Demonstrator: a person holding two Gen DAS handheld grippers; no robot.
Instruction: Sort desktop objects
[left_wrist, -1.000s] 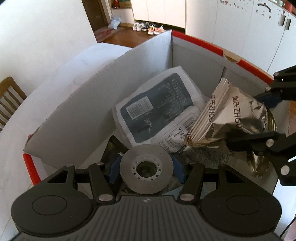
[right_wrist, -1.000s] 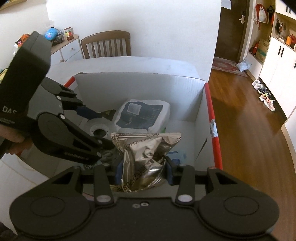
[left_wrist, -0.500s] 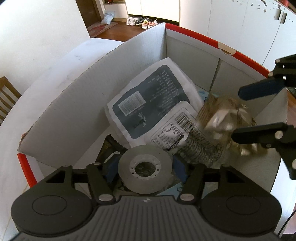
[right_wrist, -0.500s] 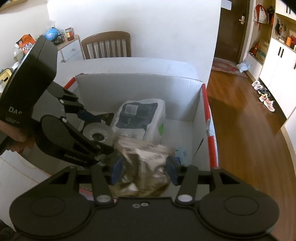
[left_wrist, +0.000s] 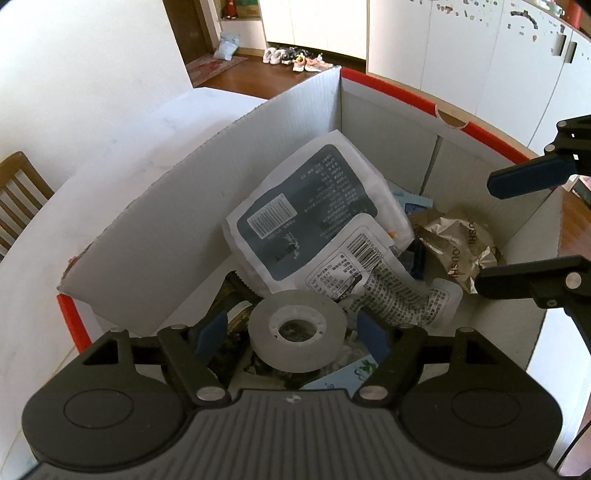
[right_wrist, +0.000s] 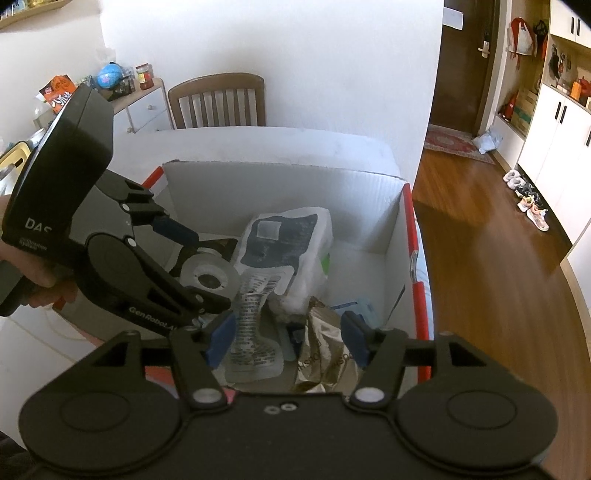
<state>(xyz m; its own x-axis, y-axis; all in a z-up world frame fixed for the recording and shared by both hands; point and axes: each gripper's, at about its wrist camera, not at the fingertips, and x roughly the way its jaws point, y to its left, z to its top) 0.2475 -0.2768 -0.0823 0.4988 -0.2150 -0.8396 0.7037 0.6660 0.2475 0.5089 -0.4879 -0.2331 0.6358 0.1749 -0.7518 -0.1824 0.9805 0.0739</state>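
Two grippers, jaws just opened: left gripper (left_wrist: 291, 332) clear of one tape roll (left_wrist: 297, 329); right gripper (right_wrist: 287, 338) over one foil bag (right_wrist: 325, 354).

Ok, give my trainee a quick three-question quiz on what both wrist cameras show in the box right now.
1. True or false: the tape roll is clamped between the pads of the left gripper.
2. Which item lies below the right gripper? A) silver snack bag B) a mug C) a book
3. Fill in: the big white pouch with the dark label leans against the wall of the ___.

Key
1. False: the pads stand clear of the roll, and the jaws have just been opening.
2. A: the bag is loose in the box, and the jaws there have just been opening too.
3. cardboard box.
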